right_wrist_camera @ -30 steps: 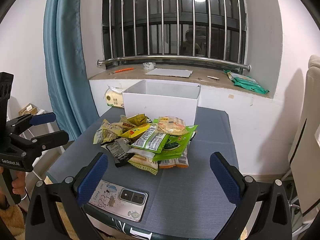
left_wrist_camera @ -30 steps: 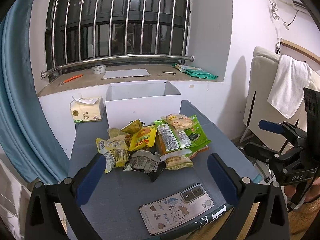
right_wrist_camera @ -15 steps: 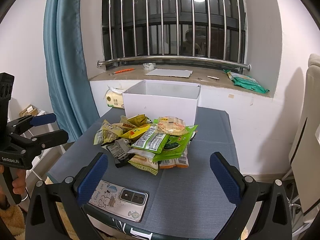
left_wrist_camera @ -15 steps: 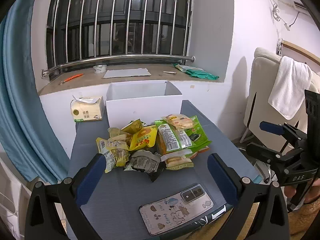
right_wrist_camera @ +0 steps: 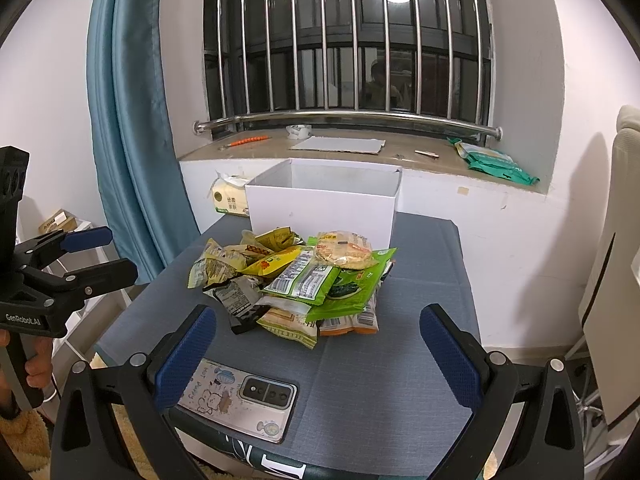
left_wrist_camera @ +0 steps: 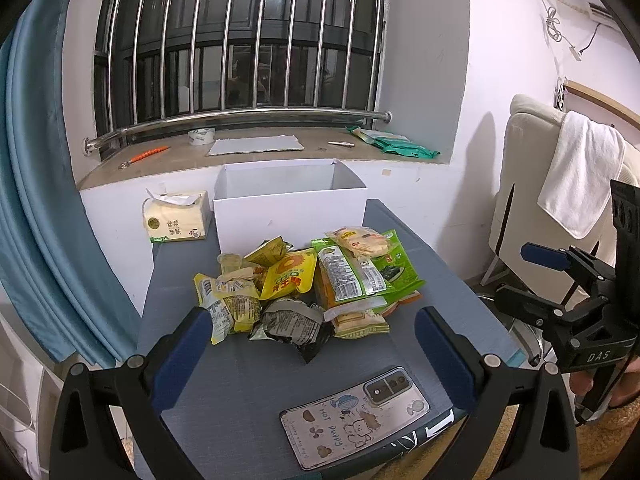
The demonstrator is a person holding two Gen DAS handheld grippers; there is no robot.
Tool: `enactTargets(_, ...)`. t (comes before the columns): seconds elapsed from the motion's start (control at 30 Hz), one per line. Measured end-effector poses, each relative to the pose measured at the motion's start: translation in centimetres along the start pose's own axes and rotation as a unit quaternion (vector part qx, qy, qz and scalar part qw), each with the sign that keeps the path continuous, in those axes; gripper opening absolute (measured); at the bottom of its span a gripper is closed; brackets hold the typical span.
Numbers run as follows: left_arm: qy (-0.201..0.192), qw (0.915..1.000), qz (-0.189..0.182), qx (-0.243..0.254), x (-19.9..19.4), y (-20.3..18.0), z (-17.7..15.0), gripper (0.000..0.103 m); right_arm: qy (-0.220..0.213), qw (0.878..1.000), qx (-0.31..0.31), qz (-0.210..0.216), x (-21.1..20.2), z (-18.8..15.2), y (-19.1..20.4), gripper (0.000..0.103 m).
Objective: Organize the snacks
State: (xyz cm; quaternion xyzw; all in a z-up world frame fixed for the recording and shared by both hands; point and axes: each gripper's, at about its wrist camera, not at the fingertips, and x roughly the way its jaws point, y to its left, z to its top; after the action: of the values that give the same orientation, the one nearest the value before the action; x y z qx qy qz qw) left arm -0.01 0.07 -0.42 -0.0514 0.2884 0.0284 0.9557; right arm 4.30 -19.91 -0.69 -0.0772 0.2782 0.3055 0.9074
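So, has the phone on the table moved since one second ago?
No. In the left wrist view the phone lies at the same near edge of the table, equally far from the snack pile and white box.

Very little is changing. The left gripper (left_wrist_camera: 312, 330) is rising and tilting up a little, so the snack pile (left_wrist_camera: 308, 280) and the phone (left_wrist_camera: 354, 414) are sitting slightly lower in its view than one second ago. In the right wrist view, the left gripper (right_wrist_camera: 86, 258) is moving up a little at the left edge. The right gripper (right_wrist_camera: 316, 338) is hardly moving.
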Motion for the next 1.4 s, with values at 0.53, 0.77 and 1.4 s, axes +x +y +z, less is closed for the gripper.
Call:
enactTargets(0.53, 0.001, 1.0, 0.001, 0.003, 0.0, -0.1, -0.1, 0.103, 0.0, 1.0, 0.0, 0.001, 0.0, -0.1, 0.1, 0.103)
enactTargets(0.77, 0.001, 1.0, 0.002, 0.003, -0.1, 0.0, -0.2, 0.103, 0.002, 1.0, 0.001, 0.005, 0.1, -0.3, 0.2, 0.103)
enactTargets(1.4, 0.012, 0.9998, 0.013, -0.012, 1.0, 1.8, -1.2, 0.103, 0.071, 0.997, 0.009, 0.036, 12.2, 3.9, -2.3, 0.103)
